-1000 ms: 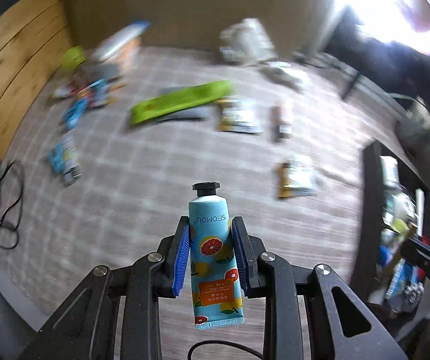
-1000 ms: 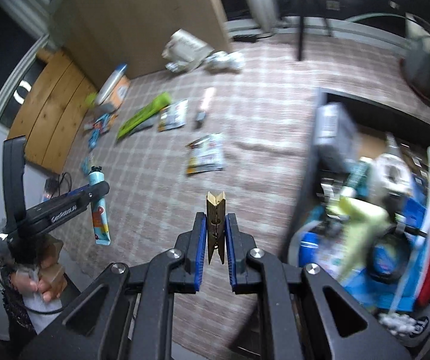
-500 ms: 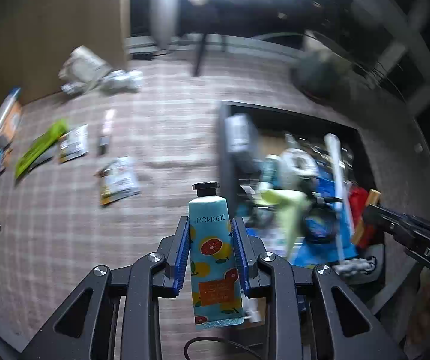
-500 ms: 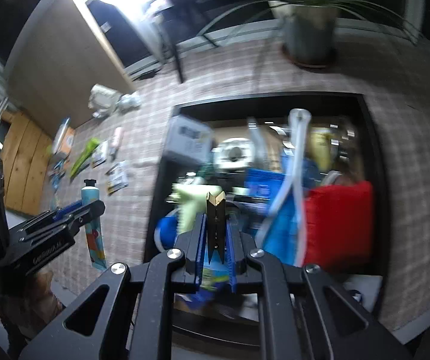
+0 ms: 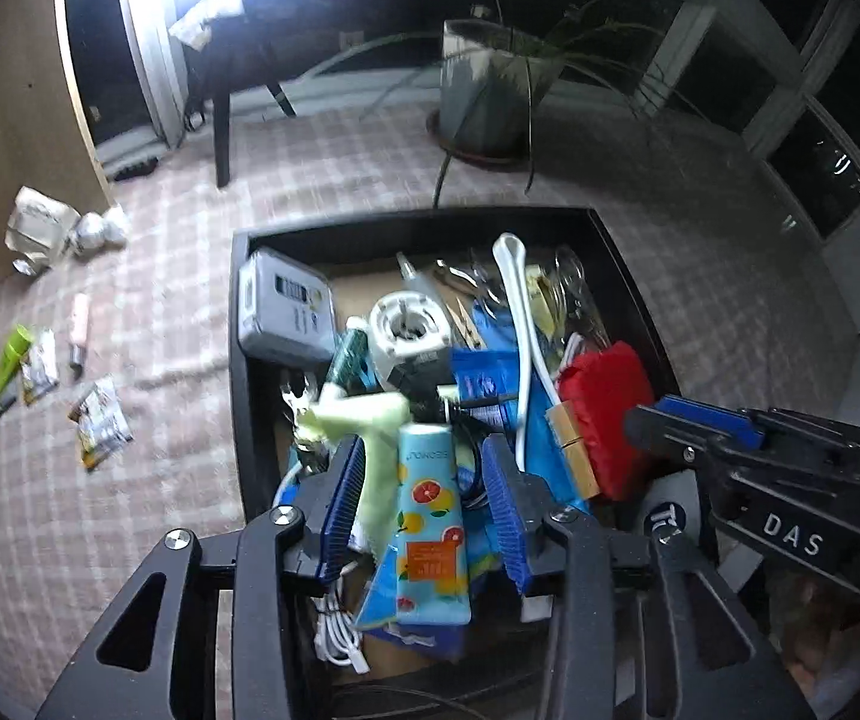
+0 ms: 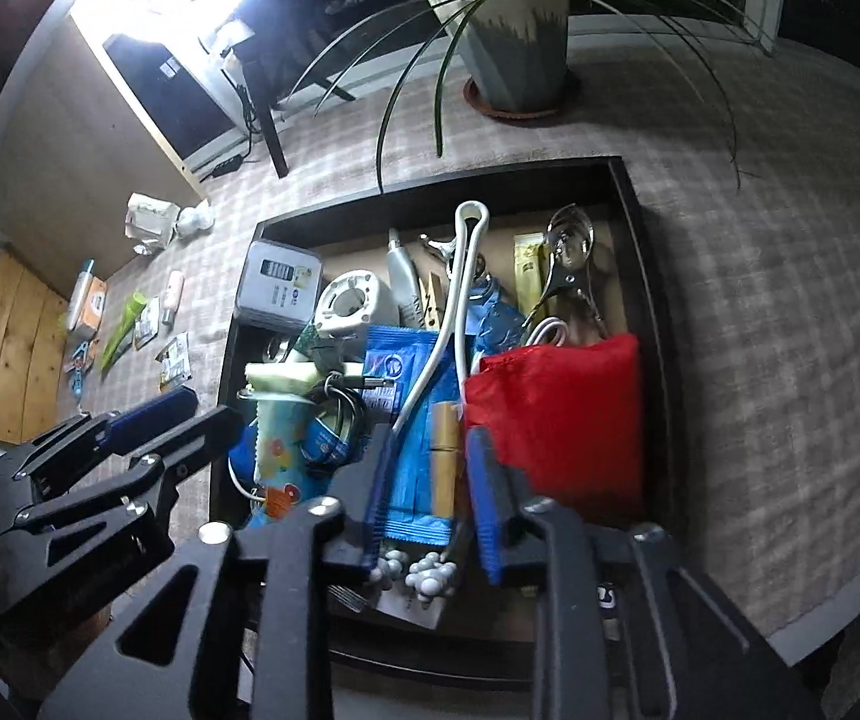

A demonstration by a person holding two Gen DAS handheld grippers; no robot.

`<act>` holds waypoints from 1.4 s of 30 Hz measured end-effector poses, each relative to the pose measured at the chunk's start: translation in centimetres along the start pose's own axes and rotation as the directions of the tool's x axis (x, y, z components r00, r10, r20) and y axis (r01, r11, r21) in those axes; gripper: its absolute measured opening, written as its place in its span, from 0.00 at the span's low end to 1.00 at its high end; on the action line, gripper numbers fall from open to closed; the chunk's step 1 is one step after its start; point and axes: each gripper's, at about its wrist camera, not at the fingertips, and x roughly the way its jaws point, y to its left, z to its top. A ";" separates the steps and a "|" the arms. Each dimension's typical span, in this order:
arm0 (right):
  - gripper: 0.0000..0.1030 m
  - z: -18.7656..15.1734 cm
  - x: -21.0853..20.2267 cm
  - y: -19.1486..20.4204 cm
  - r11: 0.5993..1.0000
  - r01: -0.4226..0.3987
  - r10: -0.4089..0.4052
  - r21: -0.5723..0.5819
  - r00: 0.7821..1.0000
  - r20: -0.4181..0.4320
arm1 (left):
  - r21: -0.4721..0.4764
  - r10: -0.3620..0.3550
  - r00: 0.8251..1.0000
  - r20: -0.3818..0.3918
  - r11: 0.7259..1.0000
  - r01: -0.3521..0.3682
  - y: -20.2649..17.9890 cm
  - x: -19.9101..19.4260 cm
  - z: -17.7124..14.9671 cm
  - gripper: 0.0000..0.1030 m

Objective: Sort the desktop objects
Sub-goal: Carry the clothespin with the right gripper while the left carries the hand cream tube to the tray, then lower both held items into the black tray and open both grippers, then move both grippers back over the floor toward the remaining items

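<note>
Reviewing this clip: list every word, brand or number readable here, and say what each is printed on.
"DAS" on the right tool's black body.
"SEOMOU", seen upside down, on the blue hand cream tube.
Barcode and print on the grey box: too blurred to read.
Print on the blue sachet, on the tube's orange label and on the packets on the cloth: unreadable.

A checked surface (image 5: 190, 480) is being occupied by a black tray (image 5: 238, 360), with packets (image 5: 97, 420) at nine o'clock.
</note>
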 end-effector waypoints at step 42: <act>0.35 -4.1 -1.0 17.8 0.976 0.032 -0.008 -0.217 0.994 0.108 | -0.162 0.160 0.976 0.146 0.977 -0.136 17.4 -9.4 -7.1 0.38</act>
